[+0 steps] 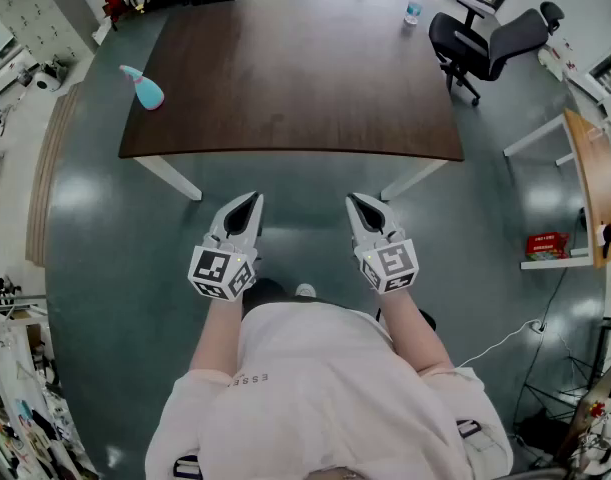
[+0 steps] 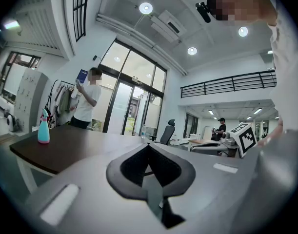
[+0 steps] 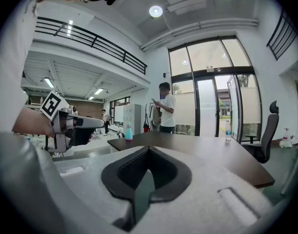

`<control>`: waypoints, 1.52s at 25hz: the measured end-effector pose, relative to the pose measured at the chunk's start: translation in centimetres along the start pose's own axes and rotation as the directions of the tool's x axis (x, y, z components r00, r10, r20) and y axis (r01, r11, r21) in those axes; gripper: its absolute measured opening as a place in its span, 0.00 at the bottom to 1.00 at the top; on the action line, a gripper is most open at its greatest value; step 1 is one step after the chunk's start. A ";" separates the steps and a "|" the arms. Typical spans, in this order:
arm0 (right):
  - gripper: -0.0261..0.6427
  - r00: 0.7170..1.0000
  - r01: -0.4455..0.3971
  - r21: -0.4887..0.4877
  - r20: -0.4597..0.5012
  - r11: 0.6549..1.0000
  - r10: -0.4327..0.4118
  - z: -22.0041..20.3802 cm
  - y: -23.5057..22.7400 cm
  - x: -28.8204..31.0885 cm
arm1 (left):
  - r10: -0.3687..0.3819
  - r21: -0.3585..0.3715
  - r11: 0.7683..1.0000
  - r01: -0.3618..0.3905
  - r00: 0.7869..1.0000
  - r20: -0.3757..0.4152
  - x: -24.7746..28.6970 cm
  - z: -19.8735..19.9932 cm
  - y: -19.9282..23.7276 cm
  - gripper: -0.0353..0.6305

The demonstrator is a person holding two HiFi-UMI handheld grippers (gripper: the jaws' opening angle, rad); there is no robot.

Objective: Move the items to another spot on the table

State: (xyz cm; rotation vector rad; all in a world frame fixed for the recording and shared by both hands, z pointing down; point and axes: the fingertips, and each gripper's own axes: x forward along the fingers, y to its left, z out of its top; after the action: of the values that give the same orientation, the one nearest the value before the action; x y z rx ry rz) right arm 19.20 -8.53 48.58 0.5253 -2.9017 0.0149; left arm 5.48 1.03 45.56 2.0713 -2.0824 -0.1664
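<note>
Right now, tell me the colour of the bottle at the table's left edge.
The bottle is light blue with a pink part; it shows clearest in the head view.

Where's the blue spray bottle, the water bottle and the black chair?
blue spray bottle [image 1: 148,93], head view, its body
water bottle [image 1: 413,10], head view, its middle
black chair [image 1: 455,40], head view, its seat

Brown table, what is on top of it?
On the brown table stand a teal spray bottle near the left edge and a clear water bottle at the far right corner. The rest shows bare wood. Nothing covers the top in the head view.
</note>
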 end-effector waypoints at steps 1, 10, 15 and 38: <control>0.03 1.000 0.000 0.001 -0.002 1.000 0.000 0.0 0.2 0.0 | -0.001 -0.001 1.000 0.001 1.000 -0.001 -0.2 0.0 0.1 0.08; 0.03 1.000 0.012 -0.015 -0.007 1.000 -0.013 -0.2 0.0 -0.5 | -0.009 0.020 1.000 0.009 1.000 -0.009 -0.1 -0.1 -0.5 0.08; 0.03 1.000 0.024 0.006 0.000 1.000 -0.024 -0.2 -0.9 -0.8 | 0.003 0.018 1.000 -0.003 1.000 -0.005 0.1 0.0 -0.8 0.08; 0.03 0.986 -0.163 0.020 -0.033 0.986 0.164 0.5 4.1 11.9 | 0.270 -0.003 0.963 -0.271 0.962 0.031 -5.9 1.6 11.9 0.08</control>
State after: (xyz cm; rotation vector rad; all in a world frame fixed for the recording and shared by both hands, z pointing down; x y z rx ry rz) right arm 6.76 -8.86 50.50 0.2856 -2.9048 0.0720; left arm -6.51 6.94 46.26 1.7697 -2.3567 -0.1560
